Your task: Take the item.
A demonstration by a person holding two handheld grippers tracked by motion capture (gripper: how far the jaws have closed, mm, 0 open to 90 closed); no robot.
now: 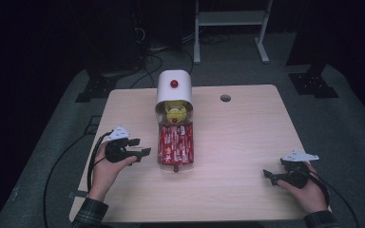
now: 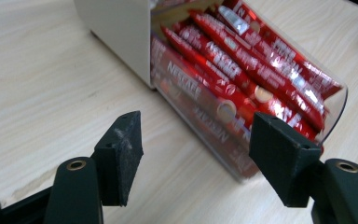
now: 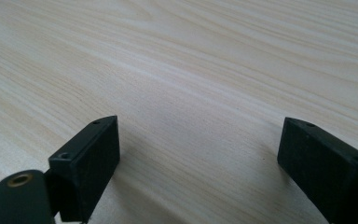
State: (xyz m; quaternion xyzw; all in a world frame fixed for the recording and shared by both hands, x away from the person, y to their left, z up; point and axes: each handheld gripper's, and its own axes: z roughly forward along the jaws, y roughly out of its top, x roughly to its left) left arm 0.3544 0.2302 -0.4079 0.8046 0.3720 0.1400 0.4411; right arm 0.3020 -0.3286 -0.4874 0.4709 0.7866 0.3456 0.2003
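From the high view, a white dispenser point(image 1: 173, 87) with a red knob point(image 1: 174, 83) was seen at the middle of a light wooden table point(image 1: 237, 142), a clear tray point(image 1: 175, 164) of red sachets point(image 1: 176, 144) extending from it toward the person. The left gripper point(image 1: 141, 147) was held just left of the tray, the right gripper point(image 1: 269, 175) well apart near the right edge.

In the left gripper view, its jaws were spread, empty, near the tray; "NESCAFE" could be read on the sachets point(image 2: 242, 79).

In the right gripper view, jaws were spread over bare table point(image 3: 191, 70).
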